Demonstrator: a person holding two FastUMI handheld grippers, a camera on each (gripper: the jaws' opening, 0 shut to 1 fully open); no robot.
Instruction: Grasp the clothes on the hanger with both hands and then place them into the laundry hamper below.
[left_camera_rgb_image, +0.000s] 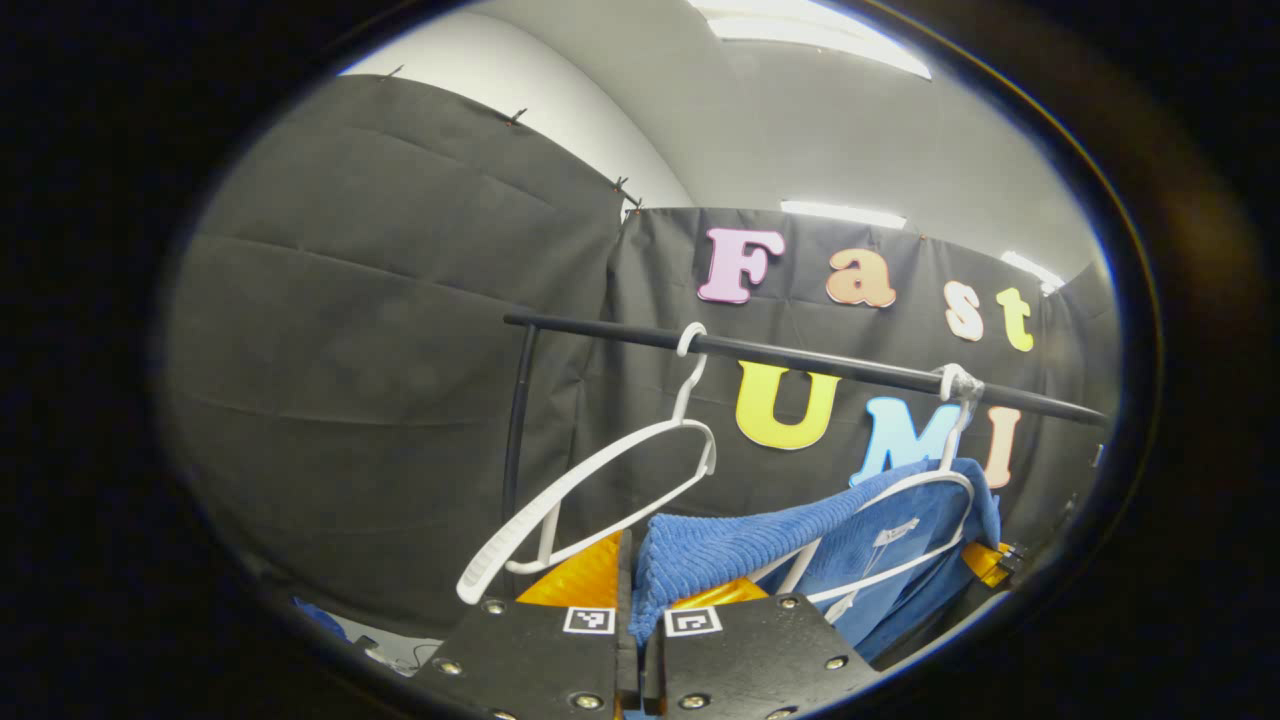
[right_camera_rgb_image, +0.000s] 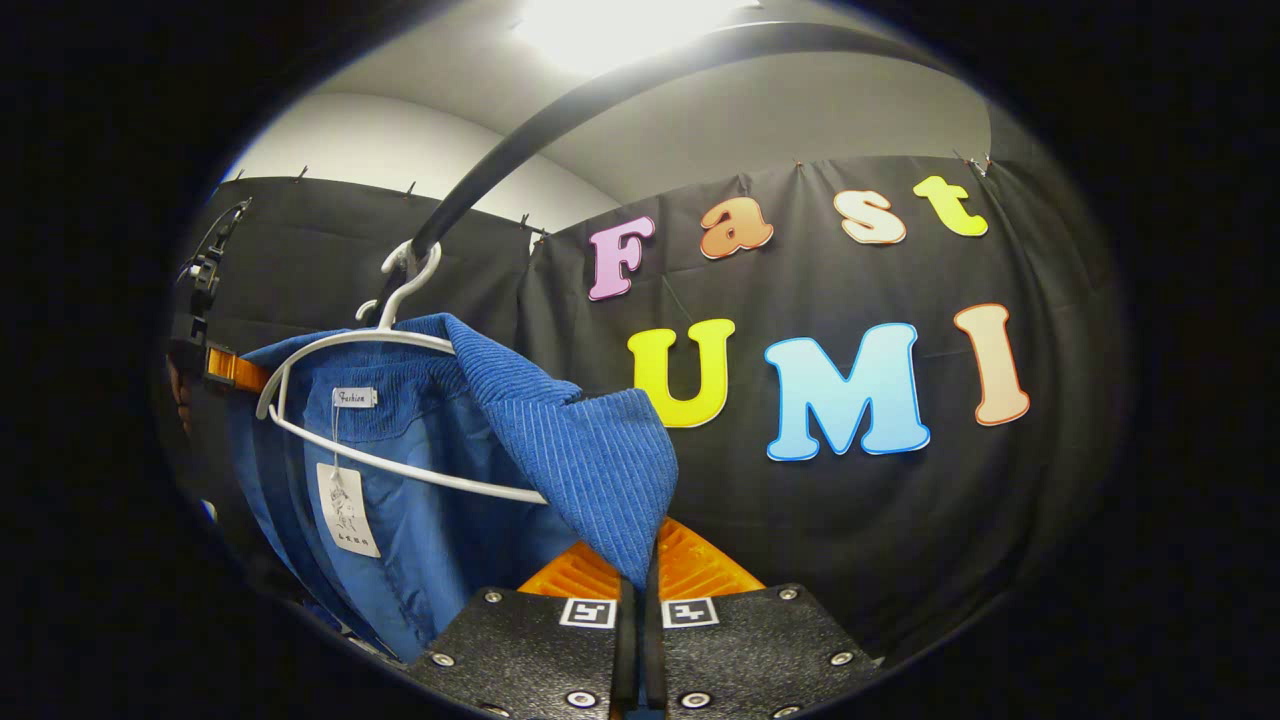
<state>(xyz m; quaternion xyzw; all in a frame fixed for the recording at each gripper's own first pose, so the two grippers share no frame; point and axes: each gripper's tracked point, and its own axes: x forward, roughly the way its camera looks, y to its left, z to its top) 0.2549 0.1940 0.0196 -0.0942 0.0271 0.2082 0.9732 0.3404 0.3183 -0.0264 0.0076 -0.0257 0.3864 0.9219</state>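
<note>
- Pinching a fold of the blue ribbed corduroy garment (left_camera_rgb_image: 760, 545), the left gripper (left_camera_rgb_image: 640, 610) has its two fingers drawn nearly together on the cloth, which rises out from between them
- The right gripper (right_camera_rgb_image: 637, 600) is likewise closed to a narrow slit on another corner of the same garment (right_camera_rgb_image: 590, 460), the fabric draping down into the gap between its fingers
- One garment in all; in the right gripper view its smooth blue lining faces the camera, with two white tags (right_camera_rgb_image: 347, 510) hanging inside the collar
- It is draped on a white plastic hanger (right_camera_rgb_image: 380, 400), whose shoulders and lower bar show bare against the lining
- Two white hangers counted in the left gripper view: an empty one (left_camera_rgb_image: 590, 490), tilted, just left of the garment, and the loaded one (left_camera_rgb_image: 930, 500) farther right
- Both hooks sit on one black metal rail (left_camera_rgb_image: 800, 358), which slopes down to the right in that view, with a black upright post (left_camera_rgb_image: 515, 420) at its left end
- Both grippers point upward toward the rail
- Farthest back hangs the black cloth wall (left_camera_rgb_image: 380, 350), with a white ceiling and light strips above it
</note>
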